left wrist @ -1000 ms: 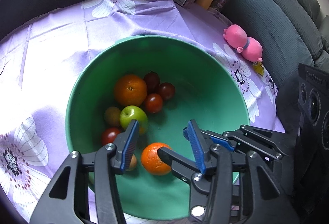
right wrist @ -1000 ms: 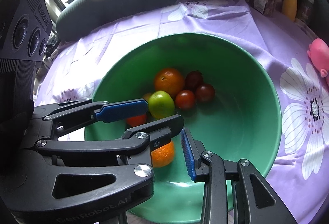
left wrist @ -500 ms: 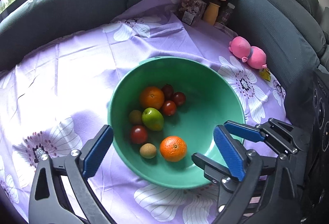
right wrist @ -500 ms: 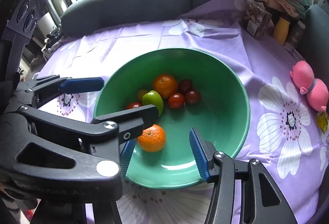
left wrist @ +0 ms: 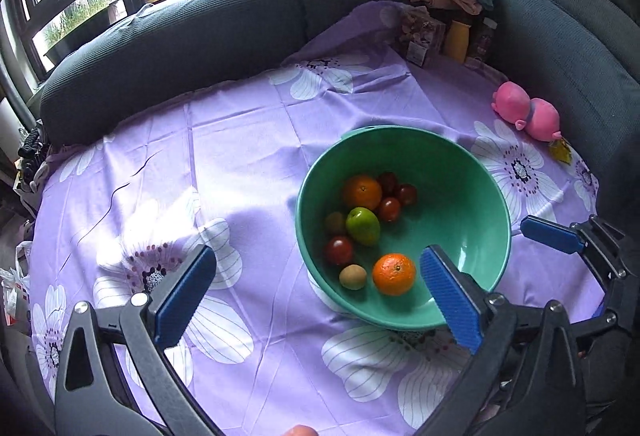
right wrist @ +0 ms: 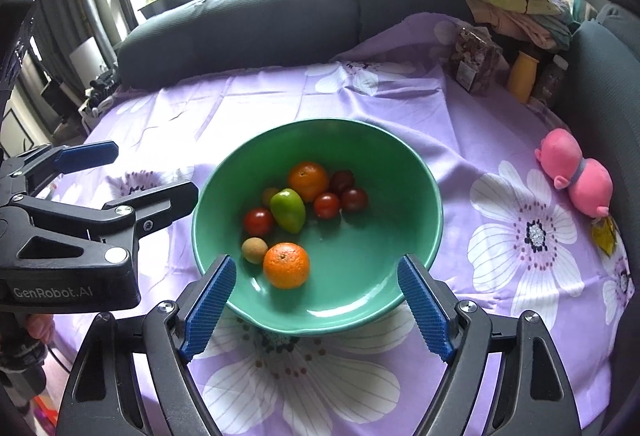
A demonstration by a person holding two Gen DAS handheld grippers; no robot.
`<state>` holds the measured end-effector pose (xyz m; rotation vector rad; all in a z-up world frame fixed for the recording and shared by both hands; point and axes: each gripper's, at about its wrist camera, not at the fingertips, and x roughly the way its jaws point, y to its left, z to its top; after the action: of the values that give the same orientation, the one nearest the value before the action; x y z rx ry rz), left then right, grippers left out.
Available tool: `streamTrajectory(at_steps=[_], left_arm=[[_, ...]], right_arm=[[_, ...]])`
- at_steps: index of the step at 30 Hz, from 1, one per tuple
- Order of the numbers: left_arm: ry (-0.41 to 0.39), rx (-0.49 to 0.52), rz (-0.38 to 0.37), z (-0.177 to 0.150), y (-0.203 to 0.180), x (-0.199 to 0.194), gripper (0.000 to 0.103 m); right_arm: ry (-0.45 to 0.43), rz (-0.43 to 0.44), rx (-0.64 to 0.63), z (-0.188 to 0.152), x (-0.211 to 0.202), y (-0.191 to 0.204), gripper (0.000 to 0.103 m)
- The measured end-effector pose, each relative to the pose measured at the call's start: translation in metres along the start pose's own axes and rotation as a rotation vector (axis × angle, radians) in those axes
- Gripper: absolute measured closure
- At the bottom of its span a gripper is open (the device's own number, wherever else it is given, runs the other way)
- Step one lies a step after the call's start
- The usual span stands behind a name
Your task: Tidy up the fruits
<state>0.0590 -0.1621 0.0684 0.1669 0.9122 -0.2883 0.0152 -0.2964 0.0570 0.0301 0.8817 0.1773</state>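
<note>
**Both grippers empty, all fruit in the green bowl**

Your left gripper [left wrist: 316,300] holds nothing, its blue pads spread wide; the left pad hangs over the purple flowered cloth [left wrist: 240,155] beside the green bowl [left wrist: 472,171], the right pad over the bowl's near rim. Your right gripper [right wrist: 318,310] is likewise spread wide and empty, its two pads straddling the bowl's near rim.

The fruit sits inside the bowl. One orange [right wrist: 286,265] lies nearest the near rim, with a small brownish fruit [right wrist: 254,250] touching it on the left. Toward the bowl's middle, a green fruit [right wrist: 288,209] lies beside a red tomato [right wrist: 258,222]. Behind it sits a second orange [right wrist: 308,181], with three dark red tomatoes [right wrist: 340,193] clustered to its right.

A pink plush toy [right wrist: 576,177] lies on the cloth to the right of the bowl, well apart from it.
</note>
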Motion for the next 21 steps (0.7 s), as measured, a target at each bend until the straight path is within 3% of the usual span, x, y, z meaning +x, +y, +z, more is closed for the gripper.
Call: streamTrajectory(at_steps=[21], left_arm=[[0.026,0.034,0.041,0.002,-0.010,0.006,0.001]], right_arm=[[0.002,-0.011,-0.018,0.004,0.001,-0.001,0.020]])
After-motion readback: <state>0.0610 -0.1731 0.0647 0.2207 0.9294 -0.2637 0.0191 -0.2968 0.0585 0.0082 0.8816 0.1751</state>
